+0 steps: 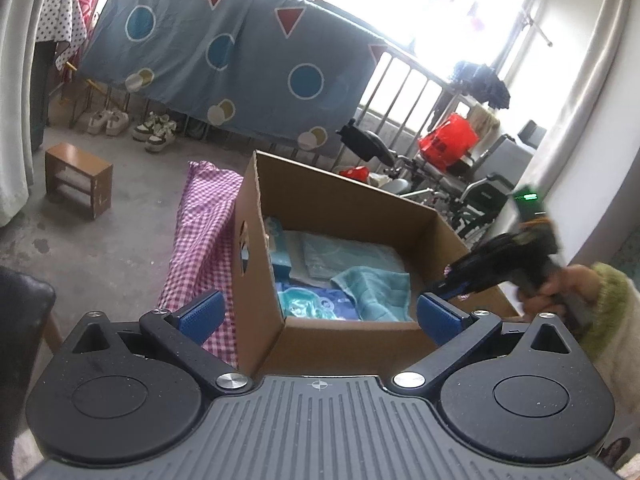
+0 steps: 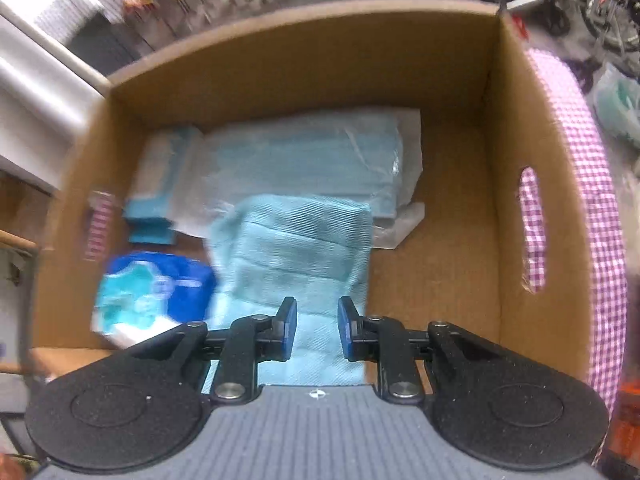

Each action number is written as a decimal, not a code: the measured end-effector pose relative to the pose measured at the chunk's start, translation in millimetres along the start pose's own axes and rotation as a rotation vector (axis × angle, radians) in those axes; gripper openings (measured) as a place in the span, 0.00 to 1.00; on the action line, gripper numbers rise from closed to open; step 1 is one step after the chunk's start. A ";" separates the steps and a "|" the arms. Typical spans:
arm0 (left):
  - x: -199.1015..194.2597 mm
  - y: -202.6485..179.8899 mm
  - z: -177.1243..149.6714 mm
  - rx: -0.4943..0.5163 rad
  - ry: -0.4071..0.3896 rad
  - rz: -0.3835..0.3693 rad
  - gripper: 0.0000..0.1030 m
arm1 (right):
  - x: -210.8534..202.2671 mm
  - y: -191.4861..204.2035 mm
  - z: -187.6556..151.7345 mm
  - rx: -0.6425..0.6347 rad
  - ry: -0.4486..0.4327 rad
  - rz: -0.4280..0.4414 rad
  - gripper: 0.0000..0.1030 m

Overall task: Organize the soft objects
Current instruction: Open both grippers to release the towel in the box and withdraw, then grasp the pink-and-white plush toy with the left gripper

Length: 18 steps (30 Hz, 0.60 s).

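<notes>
An open cardboard box [image 1: 340,196] [image 2: 300,60] stands on a pink checked cloth. Inside lie a folded teal towel [image 1: 372,288] [image 2: 296,256], a blue printed packet [image 1: 316,304] [image 2: 160,288], a plastic-wrapped light-blue cloth [image 1: 344,252] [image 2: 304,156] and a pale blue pack [image 1: 278,248] [image 2: 160,176]. My left gripper [image 1: 320,314] is wide open at the box's near corner and holds nothing. My right gripper [image 2: 318,328] [image 1: 452,284] hangs over the towel's near end, pointing steeply down. Its jaws stand a little apart, with no cloth pinched between them. A hand in a green sleeve [image 1: 608,300] holds it.
The pink checked cloth [image 1: 200,232] [image 2: 592,184] runs out past the box's side. A small wooden stool [image 1: 78,178] and shoes [image 1: 156,130] sit on the concrete floor. A wheelchair [image 1: 472,196] stands behind the box, and a blue patterned sheet [image 1: 224,64] hangs on a railing. A dark seat [image 1: 20,308] is at the left.
</notes>
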<state>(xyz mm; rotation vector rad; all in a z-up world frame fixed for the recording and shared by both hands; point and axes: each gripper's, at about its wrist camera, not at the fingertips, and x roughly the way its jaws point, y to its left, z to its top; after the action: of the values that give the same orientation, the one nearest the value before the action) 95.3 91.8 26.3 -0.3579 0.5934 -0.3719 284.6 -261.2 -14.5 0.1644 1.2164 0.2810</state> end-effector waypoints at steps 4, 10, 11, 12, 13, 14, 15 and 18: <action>-4.9 -2.6 -2.8 0.001 0.004 -0.007 1.00 | -62.6 -0.9 -39.2 -0.019 -0.195 0.062 0.67; -4.3 -19.1 -11.3 0.034 0.040 -0.046 1.00 | -134.7 -11.3 -108.9 0.005 -0.454 0.128 0.87; -2.0 -23.1 -14.0 0.037 0.055 -0.062 1.00 | -142.0 -15.7 -121.9 0.022 -0.487 0.145 0.91; 1.4 -27.5 -17.2 0.039 0.076 -0.082 1.00 | -147.8 -19.3 -135.8 0.037 -0.516 0.167 0.98; 4.7 -31.3 -20.7 0.042 0.095 -0.097 1.00 | -151.5 -23.4 -150.9 0.053 -0.540 0.191 1.00; 9.5 -37.5 -24.8 0.048 0.120 -0.112 1.00 | -151.9 -26.9 -162.4 0.067 -0.553 0.209 1.00; 13.9 -43.6 -29.4 0.058 0.139 -0.126 1.00 | -150.4 -31.8 -175.9 0.091 -0.559 0.228 1.00; 29.5 -65.3 -44.3 0.103 0.208 -0.166 1.00 | -140.6 -43.2 -207.1 0.172 -0.574 0.249 1.00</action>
<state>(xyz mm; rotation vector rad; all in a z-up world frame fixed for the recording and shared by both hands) 76.2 12.4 6.0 -0.2715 0.7470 -0.6023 50.7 -349.7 29.4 0.5118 0.6469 0.3179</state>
